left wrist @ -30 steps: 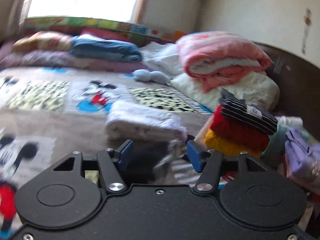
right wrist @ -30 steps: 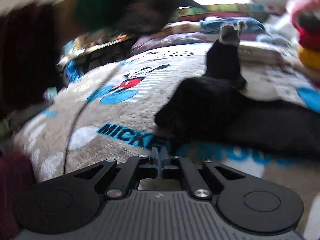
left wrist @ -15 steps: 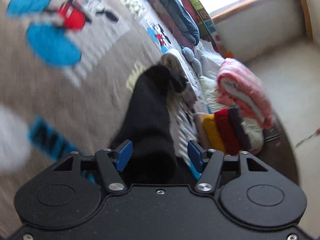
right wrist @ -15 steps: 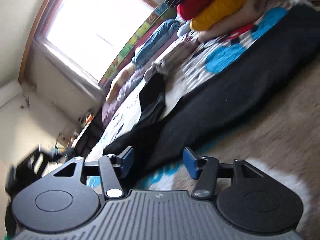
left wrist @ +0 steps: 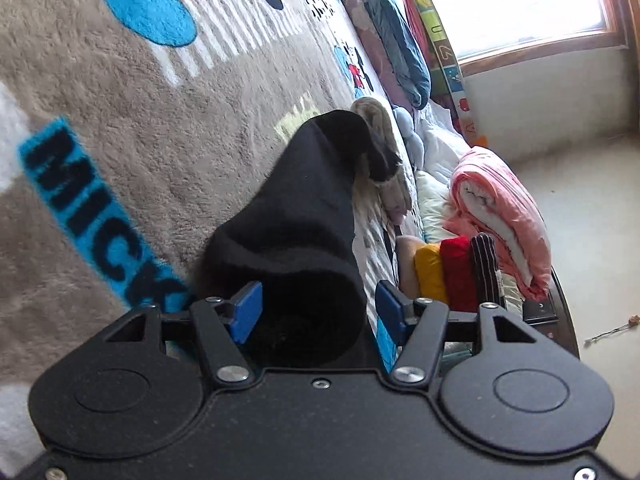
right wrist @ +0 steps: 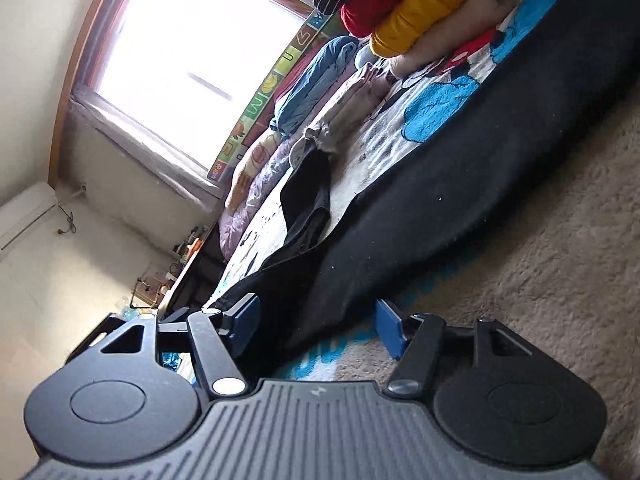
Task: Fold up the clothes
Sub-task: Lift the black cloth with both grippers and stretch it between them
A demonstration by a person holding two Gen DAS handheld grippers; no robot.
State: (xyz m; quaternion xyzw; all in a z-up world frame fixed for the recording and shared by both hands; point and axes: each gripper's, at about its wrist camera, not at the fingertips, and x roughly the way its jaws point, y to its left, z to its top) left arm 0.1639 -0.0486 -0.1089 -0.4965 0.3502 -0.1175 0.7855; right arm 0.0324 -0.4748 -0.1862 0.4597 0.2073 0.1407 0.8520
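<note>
Left gripper (left wrist: 316,312) and right gripper (right wrist: 316,322), fingers parted, each straddle the long black fleece garment (left wrist: 304,216) on the plush cartoon-print blanket (left wrist: 120,168); the right's jaws have just been opening; likely positioning for a fold.

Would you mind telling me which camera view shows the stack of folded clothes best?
The left wrist view: the folded stack shows whole, with beige, yellow, red and striped pieces side by side. The right wrist view cuts it off at the top edge.

Black garment (left wrist: 296,236): near end hidden behind the left gripper's body; far end cut off by the right wrist view's upper right edge. Folded stack (right wrist: 404,4): top cropped there. Shelf clutter (right wrist: 188,248): too small to identify.
</note>
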